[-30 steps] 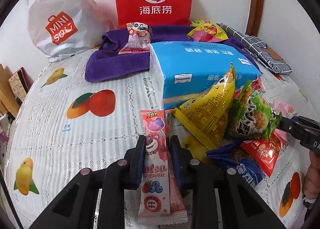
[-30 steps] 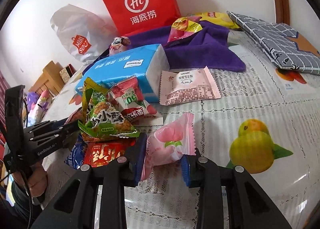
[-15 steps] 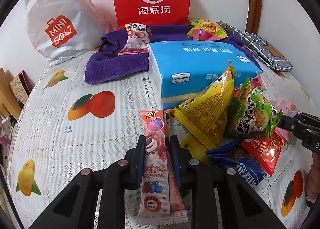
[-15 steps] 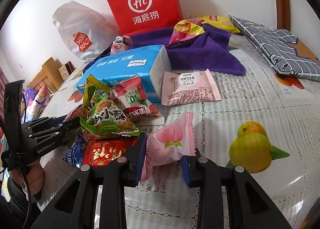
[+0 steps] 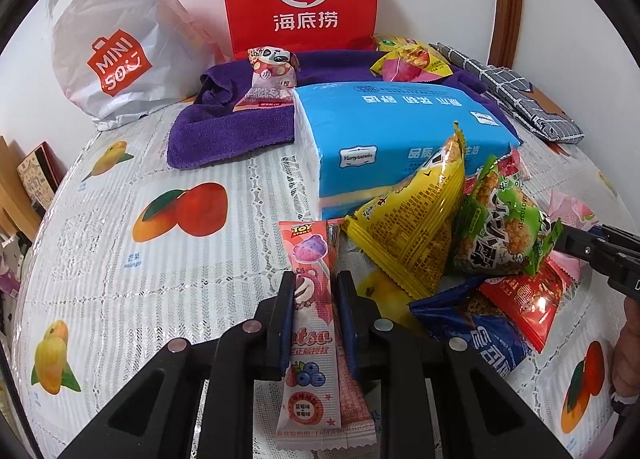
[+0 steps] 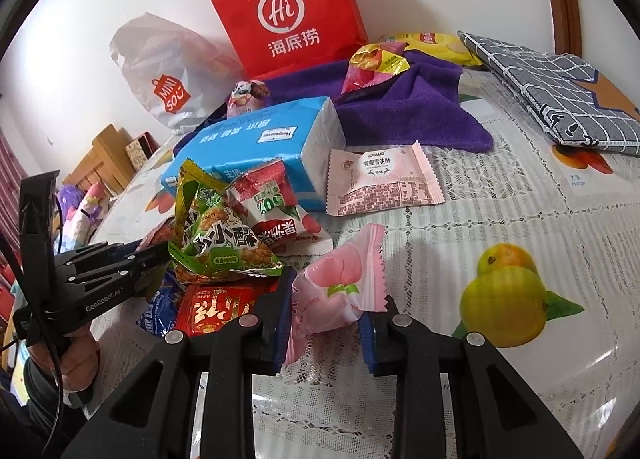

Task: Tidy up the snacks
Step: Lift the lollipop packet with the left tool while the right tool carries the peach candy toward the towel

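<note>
Sorting has barely begun: the left hand-held gripper (image 5: pixel 313 301) clamps a pink lollipop stick pack (image 5: pixel 310 323), the right hand-held gripper (image 6: pixel 325 313) pinches a peach candy (image 6: pixel 340 287), while the triangular snack packs (image 5: pixel 416 215) lie heaped on the surface (image 5: pixel 120 267) against the blue tissue pack (image 5: pixel 400 131).

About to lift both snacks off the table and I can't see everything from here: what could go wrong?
1. The left hand-held gripper pinches a long strawberry candy stick with a second packet beside it; one may slip.
2. The right hand-held gripper squeezes a puffy peach packet; it could burst or pop out.
3. The green triangular bag leans on the pile and could topple.
</note>
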`<state>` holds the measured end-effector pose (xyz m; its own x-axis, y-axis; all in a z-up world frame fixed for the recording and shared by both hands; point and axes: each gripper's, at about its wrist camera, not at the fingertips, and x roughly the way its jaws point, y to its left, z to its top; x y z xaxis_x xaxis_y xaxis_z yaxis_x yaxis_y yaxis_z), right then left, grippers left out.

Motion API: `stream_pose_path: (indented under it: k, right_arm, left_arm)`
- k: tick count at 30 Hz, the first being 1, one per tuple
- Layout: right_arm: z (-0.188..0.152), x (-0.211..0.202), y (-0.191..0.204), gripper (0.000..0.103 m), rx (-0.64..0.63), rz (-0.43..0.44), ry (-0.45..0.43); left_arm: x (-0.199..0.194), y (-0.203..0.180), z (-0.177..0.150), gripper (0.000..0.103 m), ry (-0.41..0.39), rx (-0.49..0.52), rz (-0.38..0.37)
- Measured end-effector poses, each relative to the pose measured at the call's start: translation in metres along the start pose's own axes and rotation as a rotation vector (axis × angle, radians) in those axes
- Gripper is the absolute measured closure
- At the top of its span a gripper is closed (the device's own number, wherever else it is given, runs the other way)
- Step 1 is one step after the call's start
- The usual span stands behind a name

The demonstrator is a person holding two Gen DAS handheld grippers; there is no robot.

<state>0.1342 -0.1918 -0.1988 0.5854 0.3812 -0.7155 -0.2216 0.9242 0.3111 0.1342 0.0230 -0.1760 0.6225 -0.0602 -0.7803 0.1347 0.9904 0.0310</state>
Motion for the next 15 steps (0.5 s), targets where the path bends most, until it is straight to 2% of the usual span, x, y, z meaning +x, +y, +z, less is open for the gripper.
stream_pose_path:
  k: [5, 11, 15]
  right_arm:
    - [0.000, -0.004, -0.002, 0.075, 0.016, 0.011, -0.024]
    - [-0.001, -0.018, 0.005, 0.075, -0.019, -0.041, -0.071]
    - [0.007, -0.033, 0.009, 0.075, -0.027, -0.017, -0.097]
  left_arm:
    - [0.000, 0.000, 0.000, 0.084, 0.000, -0.001, 0.002]
    - [-0.009, 0.007, -0.003, 0.085, 0.030, -0.014, -0.027]
    - [-0.022, 0.017, 0.002, 0.085, 0.019, -0.035, -0.043]
